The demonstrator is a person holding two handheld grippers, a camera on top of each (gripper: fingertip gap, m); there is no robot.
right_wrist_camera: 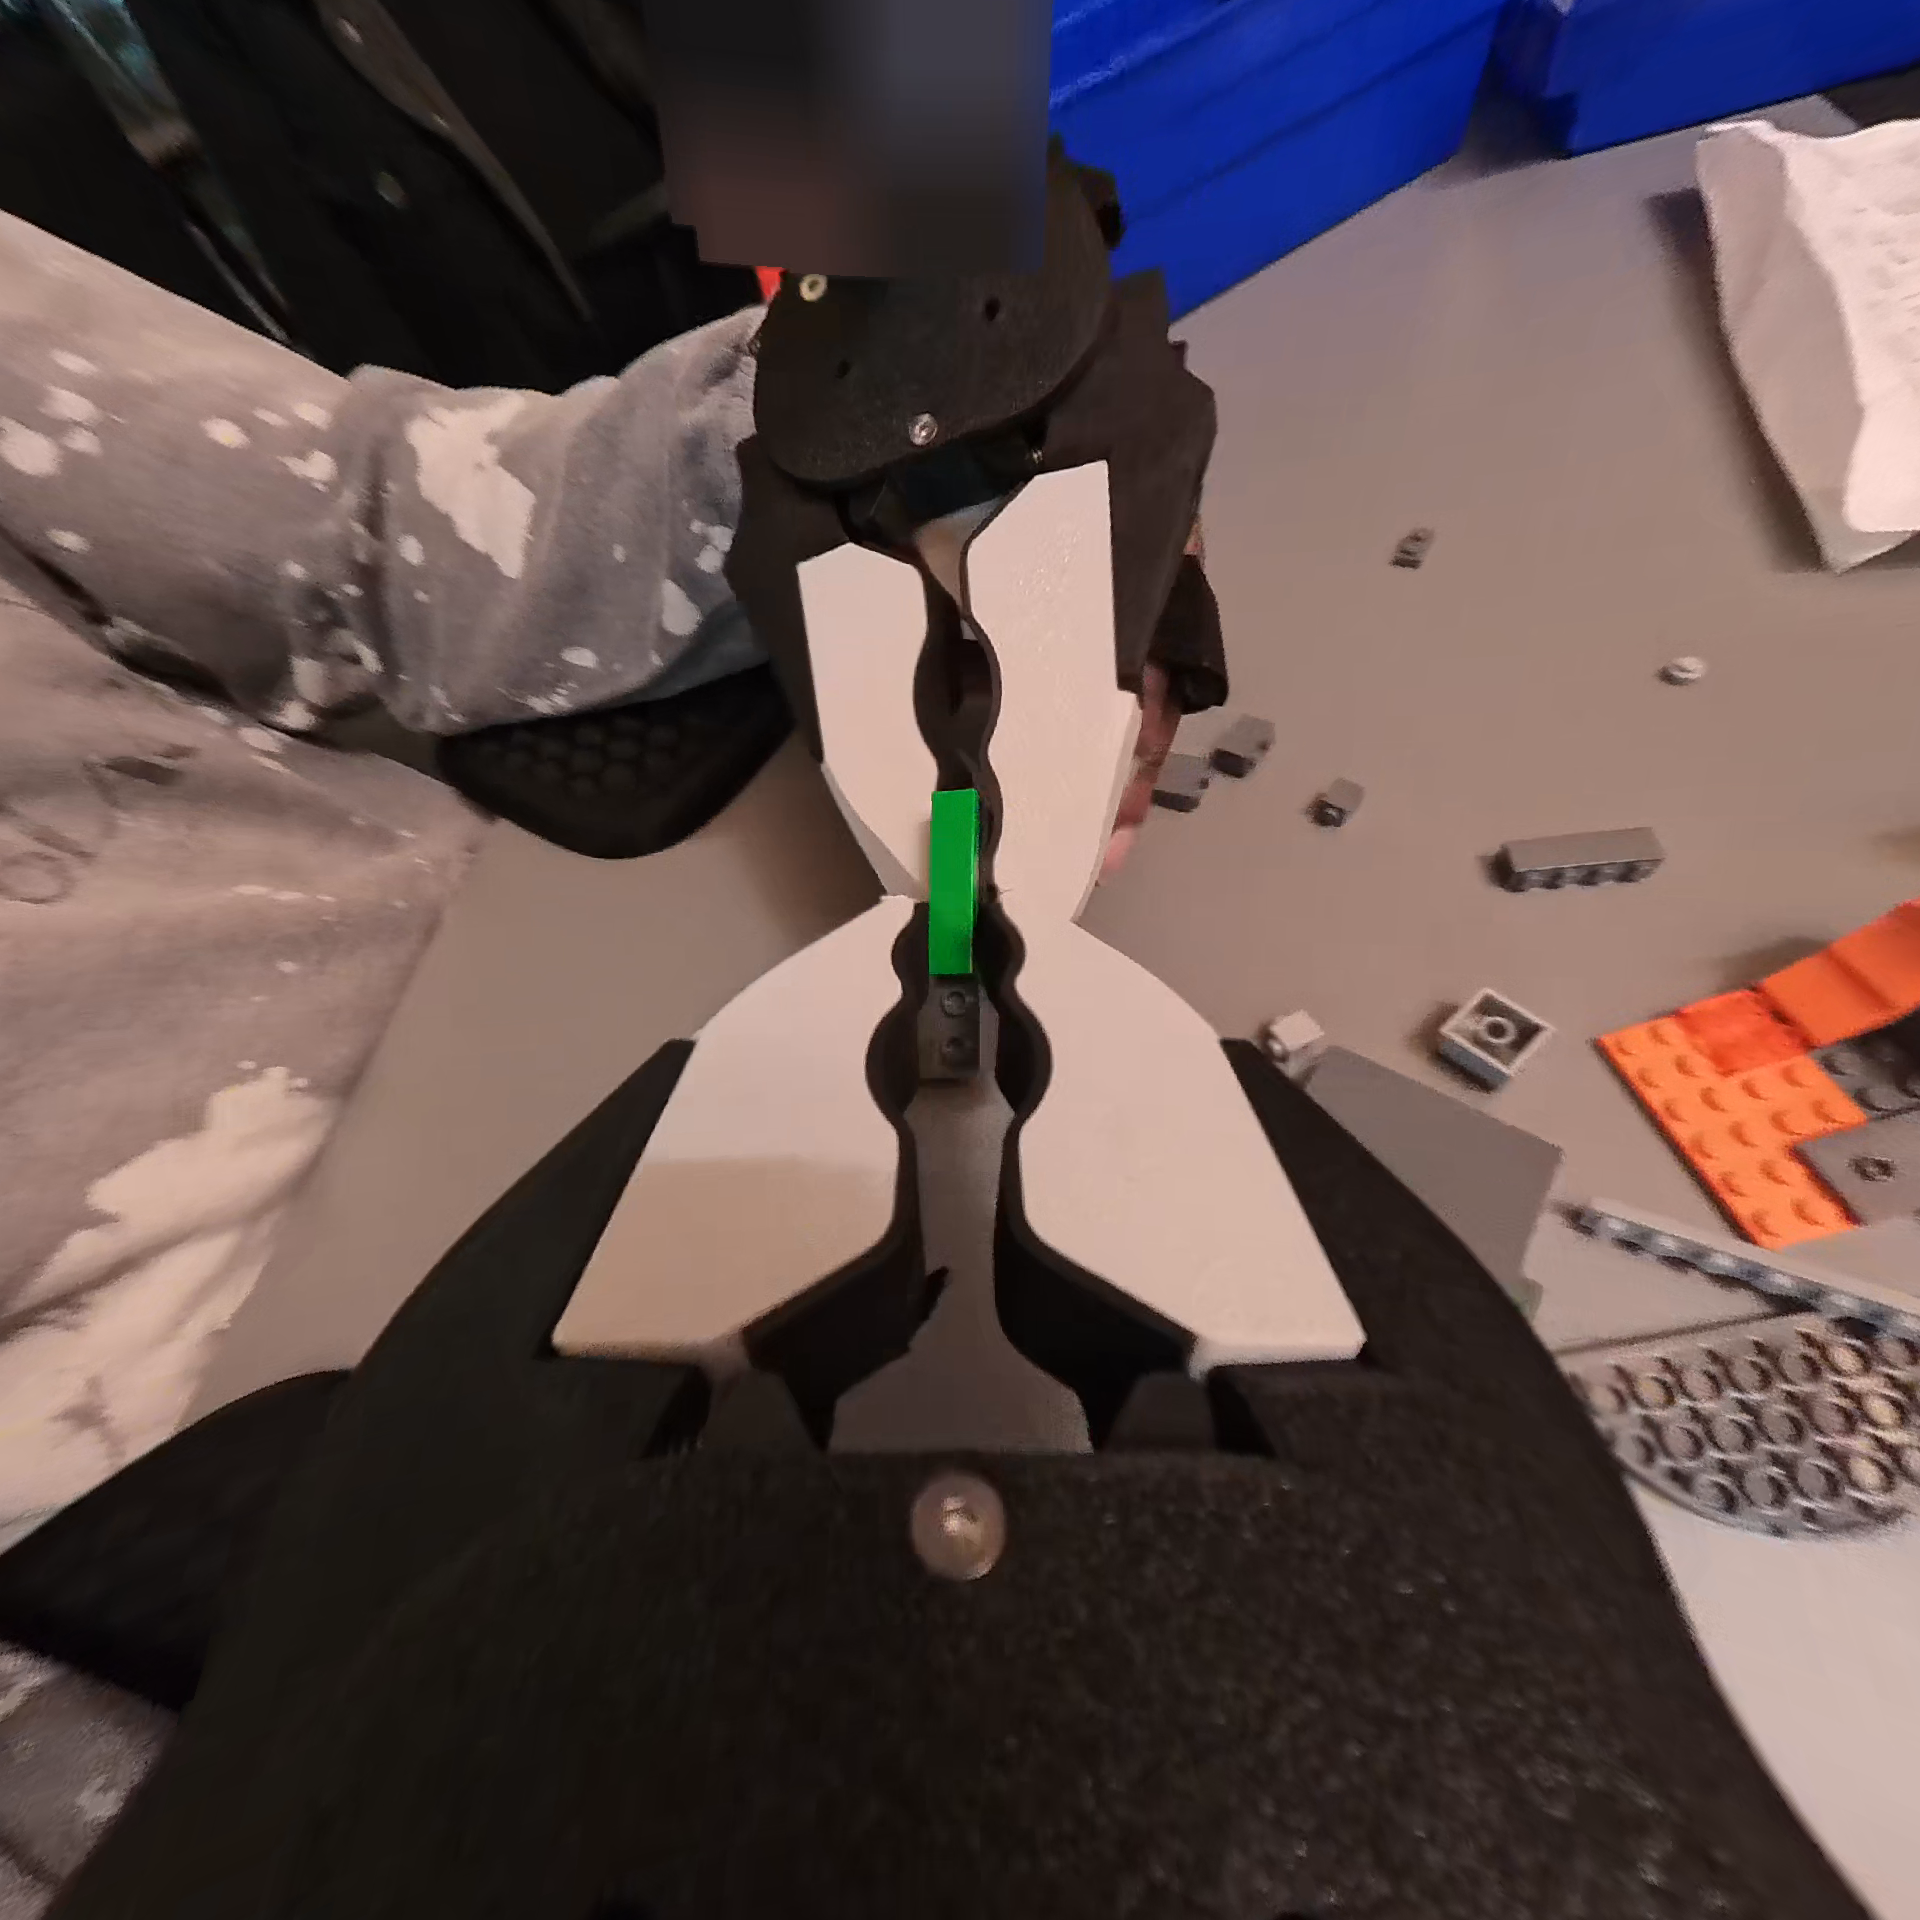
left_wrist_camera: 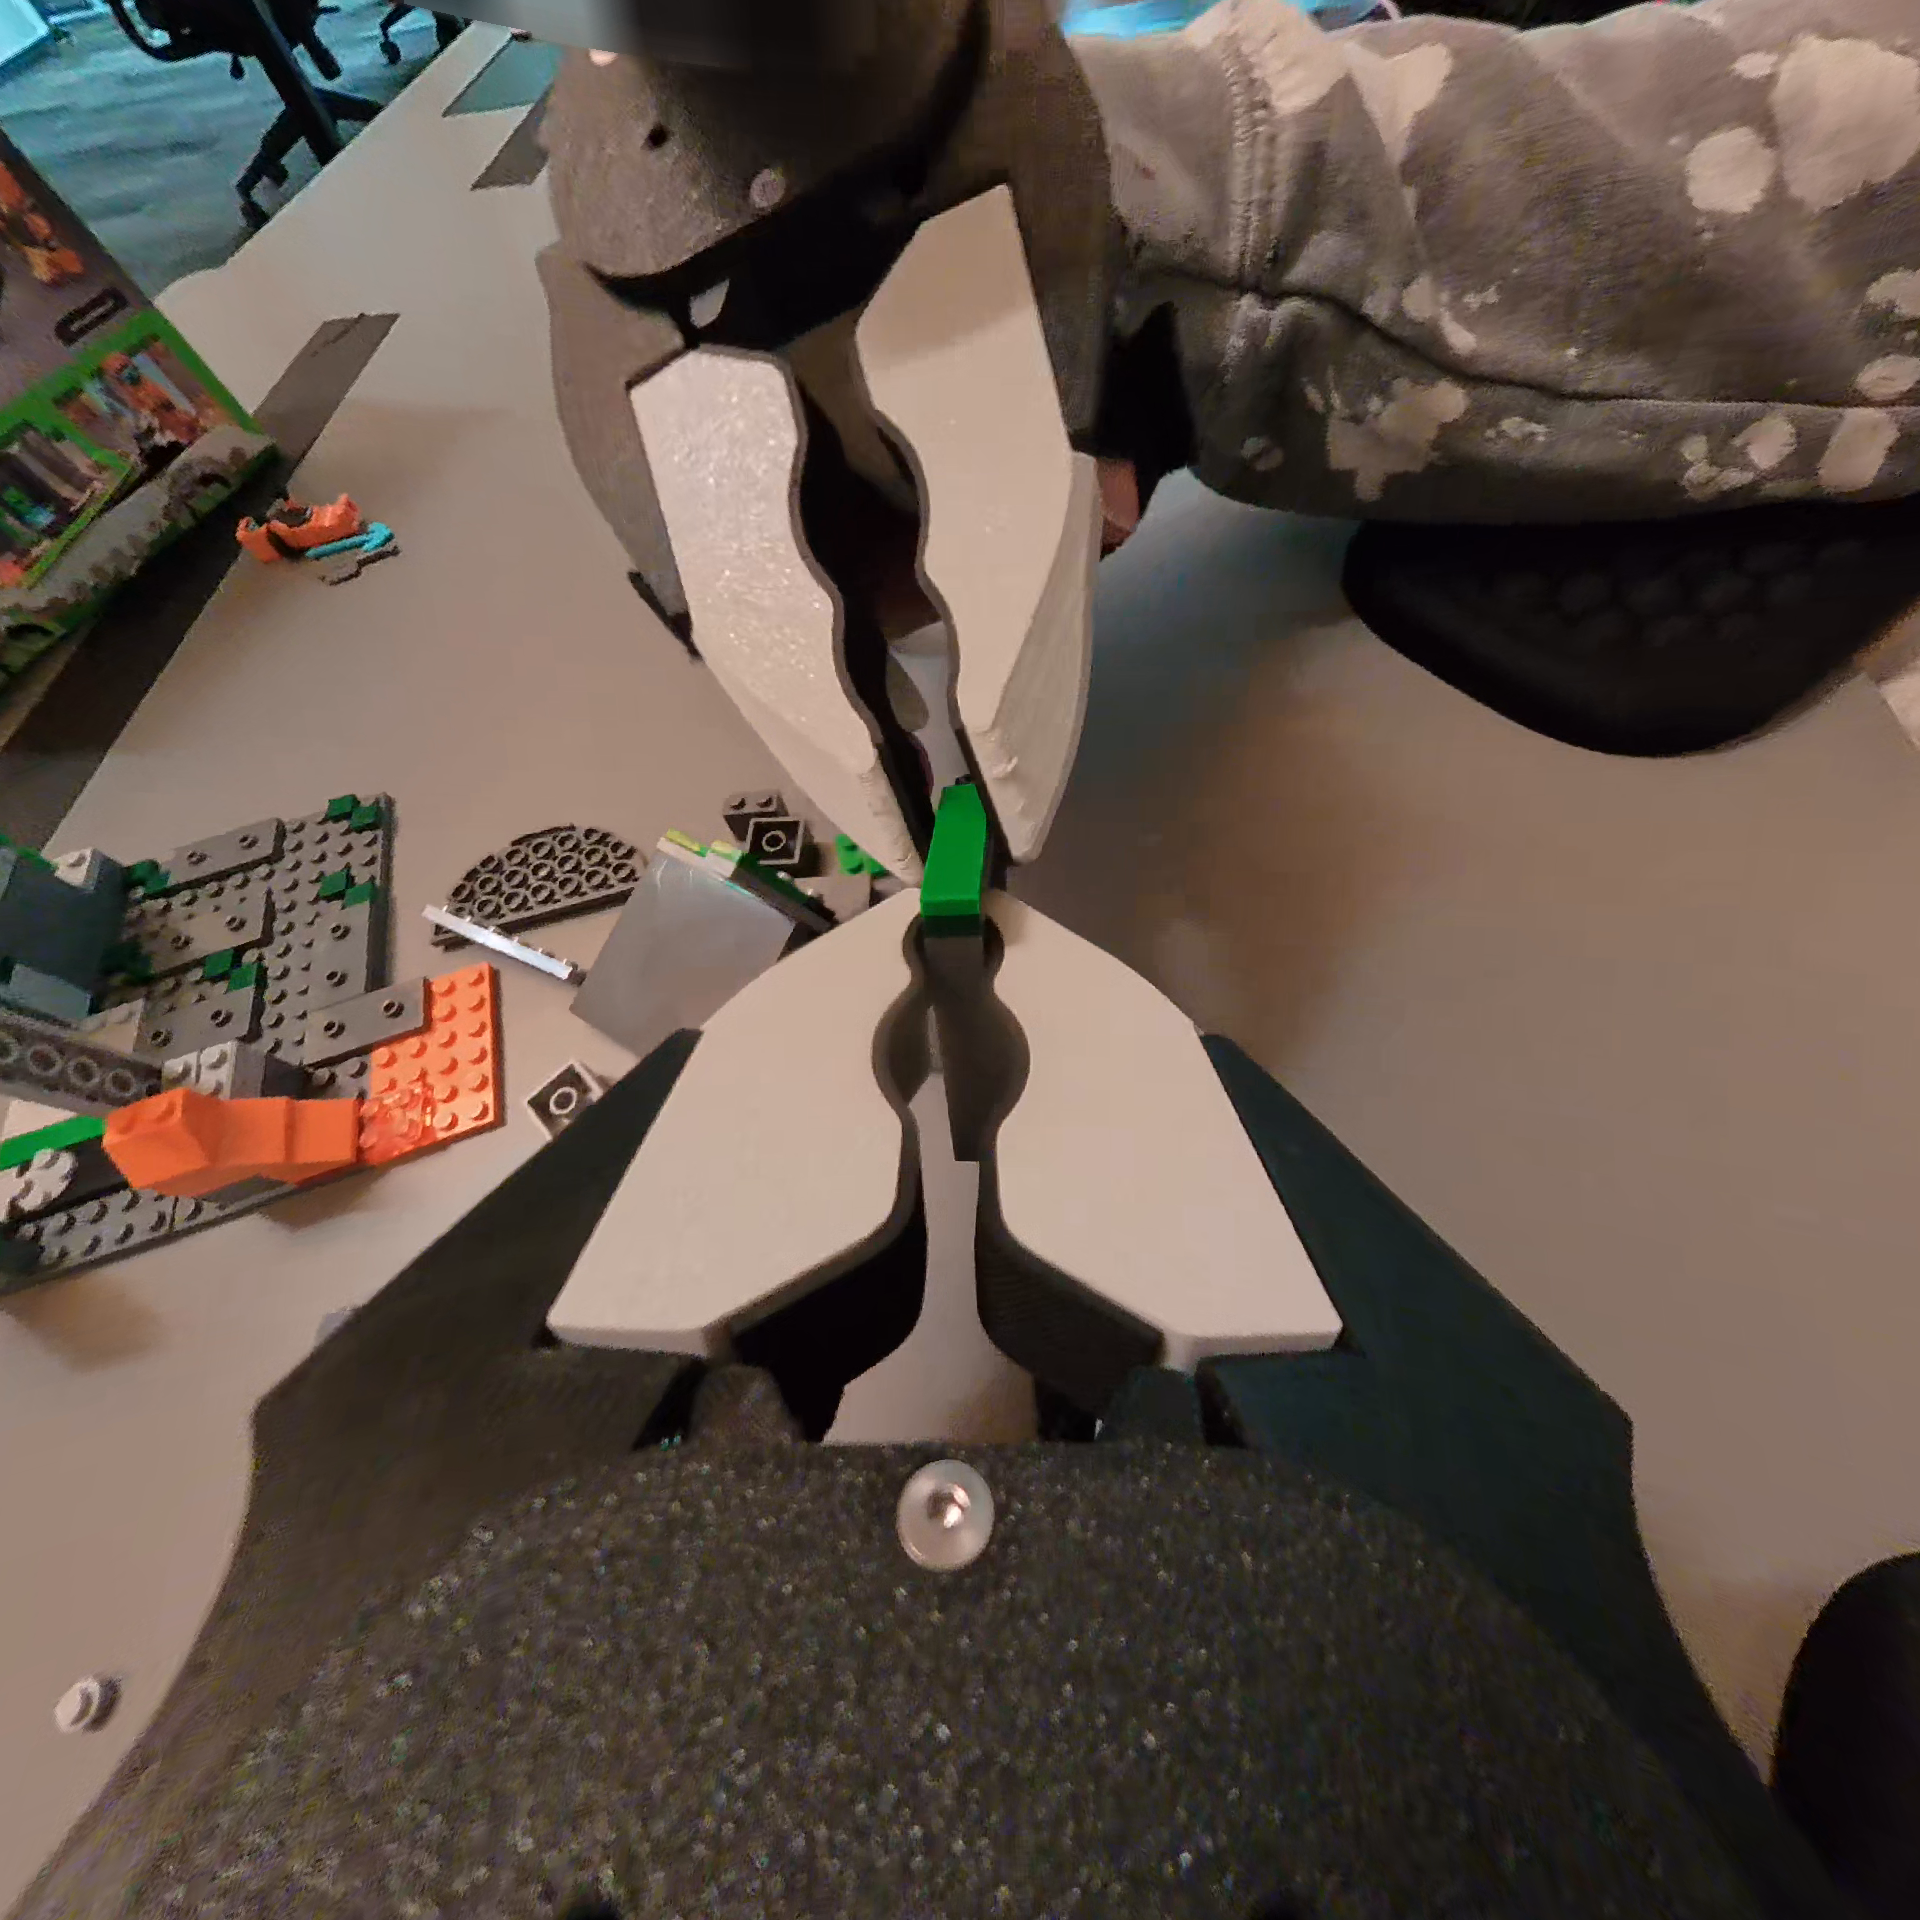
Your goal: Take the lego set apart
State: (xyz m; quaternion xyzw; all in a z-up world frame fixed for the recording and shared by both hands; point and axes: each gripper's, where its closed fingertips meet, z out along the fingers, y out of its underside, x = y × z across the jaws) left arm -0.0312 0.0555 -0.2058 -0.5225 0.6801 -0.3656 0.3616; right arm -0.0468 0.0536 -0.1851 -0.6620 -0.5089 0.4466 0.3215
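A small green lego piece (left_wrist_camera: 954, 852) joined to a dark piece (left_wrist_camera: 961, 1039) is held in the air between my two grippers, which face each other tip to tip. My left gripper (left_wrist_camera: 951, 920) is shut on the dark end. My right gripper (left_wrist_camera: 961, 831) comes from the far side and is shut on the green end. In the right wrist view my right gripper (right_wrist_camera: 951, 925) grips the green piece (right_wrist_camera: 954, 894) and the black studded piece (right_wrist_camera: 951, 1029), with the left gripper (right_wrist_camera: 961, 883) opposite. How the two pieces join is hidden by the jaws.
The partly stripped grey lego build (left_wrist_camera: 260, 935) with an orange plate (left_wrist_camera: 436, 1049) lies at left. A half-round black plate (left_wrist_camera: 551, 873), a grey panel (left_wrist_camera: 686, 956) and loose bricks (right_wrist_camera: 1579, 857) lie around. The set's box (left_wrist_camera: 83, 416), paper (right_wrist_camera: 1839, 312) and blue bins (right_wrist_camera: 1299, 125) stand farther off. Only a small space, under 4 cm, lies between the two pairs of fingers. Left tips and right tips are each some 15 centimetres from the half-round black plate (left_wrist_camera: 551, 873). It turns up in the right wrist view (right_wrist_camera: 1751, 1418) as well.
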